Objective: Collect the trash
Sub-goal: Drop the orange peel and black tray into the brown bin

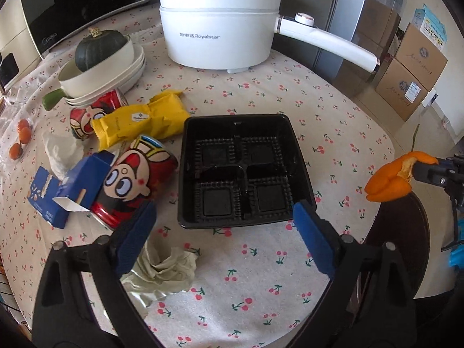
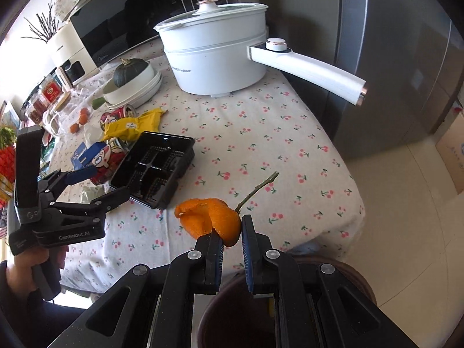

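One orange peel (image 2: 208, 220) pinched in the right gripper (image 2: 232, 232) should drop into the bin (image 2: 356, 278) below; left gripper (image 1: 223, 229) gapes over the black tray (image 1: 243, 171).

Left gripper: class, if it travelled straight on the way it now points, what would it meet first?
Most likely the black plastic tray. The left gripper is open, its fingertips flanking the tray's near edge; how far above the tablecloth it is remains unclear.

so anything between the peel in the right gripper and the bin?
Nothing visible. The right gripper holds the orange peel near the table edge, with the dark bin's open mouth below the gripper. The twig lies farther out on the tablecloth.
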`<state>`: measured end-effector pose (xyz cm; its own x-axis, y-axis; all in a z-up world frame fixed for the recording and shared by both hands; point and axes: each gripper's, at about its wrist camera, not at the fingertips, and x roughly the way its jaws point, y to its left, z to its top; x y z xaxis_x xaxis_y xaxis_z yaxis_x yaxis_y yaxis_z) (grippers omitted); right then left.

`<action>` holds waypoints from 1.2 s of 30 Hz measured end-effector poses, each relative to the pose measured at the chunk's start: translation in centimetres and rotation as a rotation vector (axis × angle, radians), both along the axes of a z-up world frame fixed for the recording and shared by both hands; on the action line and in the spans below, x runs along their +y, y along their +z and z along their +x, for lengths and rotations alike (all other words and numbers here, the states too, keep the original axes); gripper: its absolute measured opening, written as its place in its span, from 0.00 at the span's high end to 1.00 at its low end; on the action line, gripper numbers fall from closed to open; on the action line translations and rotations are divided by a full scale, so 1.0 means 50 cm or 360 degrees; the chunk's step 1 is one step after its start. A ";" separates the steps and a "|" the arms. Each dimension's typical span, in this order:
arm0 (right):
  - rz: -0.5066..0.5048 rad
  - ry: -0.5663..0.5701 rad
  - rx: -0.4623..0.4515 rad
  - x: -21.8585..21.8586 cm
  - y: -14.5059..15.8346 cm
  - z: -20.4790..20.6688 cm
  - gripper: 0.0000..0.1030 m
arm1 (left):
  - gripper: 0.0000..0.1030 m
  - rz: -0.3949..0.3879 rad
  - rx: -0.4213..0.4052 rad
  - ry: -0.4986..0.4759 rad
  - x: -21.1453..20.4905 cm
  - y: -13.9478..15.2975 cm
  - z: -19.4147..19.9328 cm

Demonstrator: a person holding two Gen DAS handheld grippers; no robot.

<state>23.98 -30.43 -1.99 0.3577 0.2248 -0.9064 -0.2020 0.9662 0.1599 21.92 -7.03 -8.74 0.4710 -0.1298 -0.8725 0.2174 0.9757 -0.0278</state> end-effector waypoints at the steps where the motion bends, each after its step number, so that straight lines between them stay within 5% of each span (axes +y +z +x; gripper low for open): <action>1: -0.0003 -0.0011 0.0012 -0.011 -0.004 -0.002 0.88 | 0.09 0.0012 0.0032 0.0014 -0.006 -0.011 0.001; 7: -0.0018 -0.0044 0.0072 -0.057 -0.027 -0.021 0.88 | 0.15 -0.0059 0.0120 0.0156 0.004 -0.047 0.024; 12: -0.0022 -0.0056 0.0111 -0.078 -0.035 -0.041 0.88 | 0.38 -0.0152 0.0149 0.0240 0.023 -0.063 0.036; 32: -0.0105 -0.0058 0.0287 -0.138 -0.085 -0.150 0.87 | 0.42 -0.0263 0.0099 0.0078 0.000 -0.006 -0.048; 36: -0.0105 -0.0121 0.0349 -0.152 -0.101 -0.162 0.80 | 0.42 -0.0278 0.0112 0.0014 -0.020 0.000 -0.079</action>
